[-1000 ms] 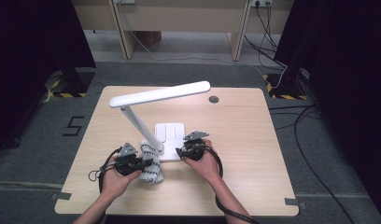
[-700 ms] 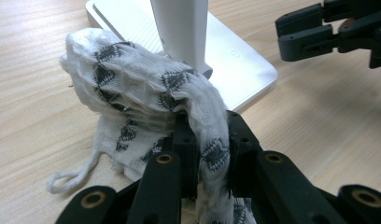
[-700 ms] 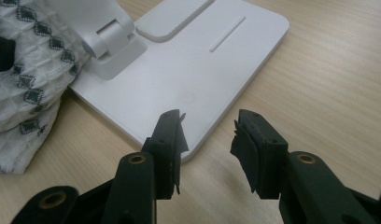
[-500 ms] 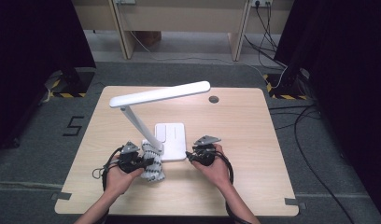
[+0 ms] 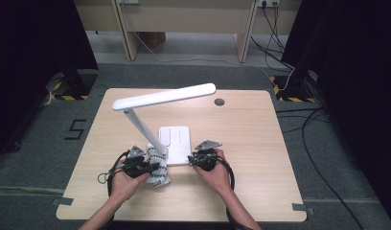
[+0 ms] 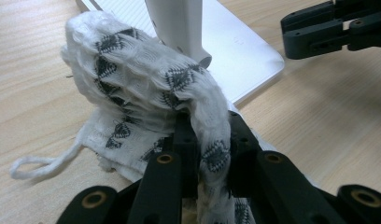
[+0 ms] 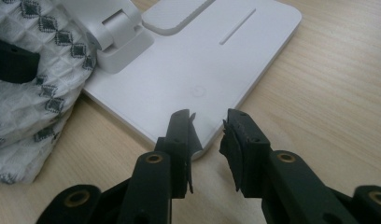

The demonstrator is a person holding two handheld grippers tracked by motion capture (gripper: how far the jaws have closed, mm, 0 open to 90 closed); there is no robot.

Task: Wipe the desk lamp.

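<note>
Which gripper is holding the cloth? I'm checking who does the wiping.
The left gripper: its jaws pinch the white patterned cloth beside the lamp's stem. The right gripper holds nothing, jaws apart at the lamp base corner.

Left gripper (image 5: 157, 167) jaws clamped; right gripper (image 5: 191, 159) jaws closing, seemingly empty.

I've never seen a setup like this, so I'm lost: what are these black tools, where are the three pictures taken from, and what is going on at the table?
A person holds a two-jaw tool in each hand. The high view looks down on the table; the other two pictures come from cameras riding on each tool. A white desk lamp stands on the table. The left hand-held gripper pinches a white patterned cloth at the lamp's stem. The right hand-held gripper has just been closing, with nothing between its jaws, above the corner of the lamp's base.
</note>
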